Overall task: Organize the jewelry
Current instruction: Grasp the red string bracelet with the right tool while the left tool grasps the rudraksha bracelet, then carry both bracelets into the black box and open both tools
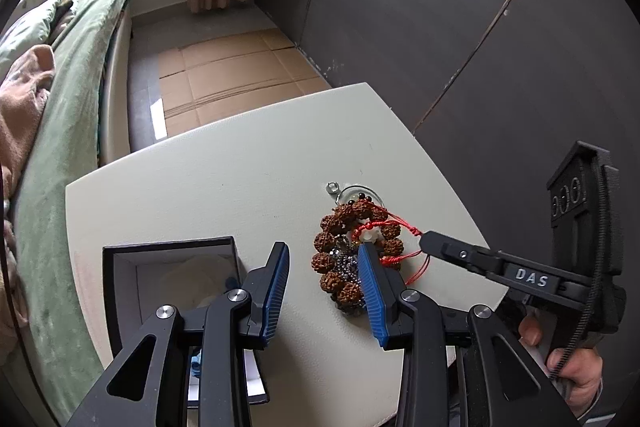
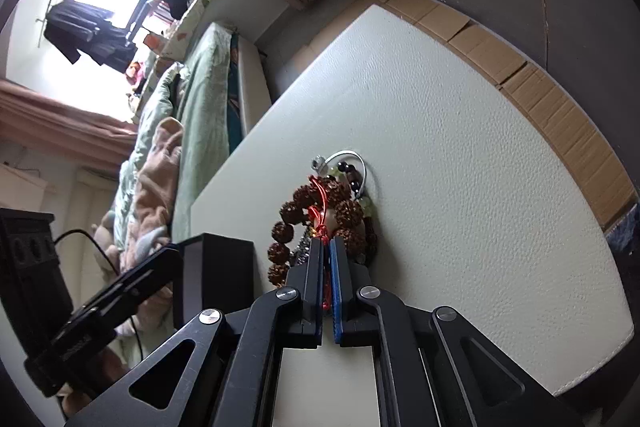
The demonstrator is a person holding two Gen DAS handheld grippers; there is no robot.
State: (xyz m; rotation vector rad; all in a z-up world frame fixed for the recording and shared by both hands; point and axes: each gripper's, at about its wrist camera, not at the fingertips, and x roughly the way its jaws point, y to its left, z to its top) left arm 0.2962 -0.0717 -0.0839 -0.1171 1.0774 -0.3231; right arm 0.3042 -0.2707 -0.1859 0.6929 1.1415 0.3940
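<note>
A pile of jewelry lies on the white table [image 1: 224, 163]: a brown seed-bead bracelet [image 1: 332, 247] with a red cord [image 1: 400, 227], a silver chain [image 1: 348, 263], a silver bangle [image 1: 362, 191] and a small ring [image 1: 332, 187]. An open black box [image 1: 172, 287] stands left of it. My left gripper [image 1: 324, 251] is open, its right finger over the pile. My right gripper [image 2: 329, 241] is shut on the red cord [image 2: 320, 205] at the bracelet [image 2: 316, 211]; it also shows in the left wrist view [image 1: 426, 239].
A bed with green bedding [image 1: 68, 131] runs along the table's far left. Cardboard sheets [image 1: 236, 75] lie on the floor beyond the table. A dark wardrobe wall [image 1: 440, 7] stands to the right. The table [image 2: 460, 187] reaches on past the pile.
</note>
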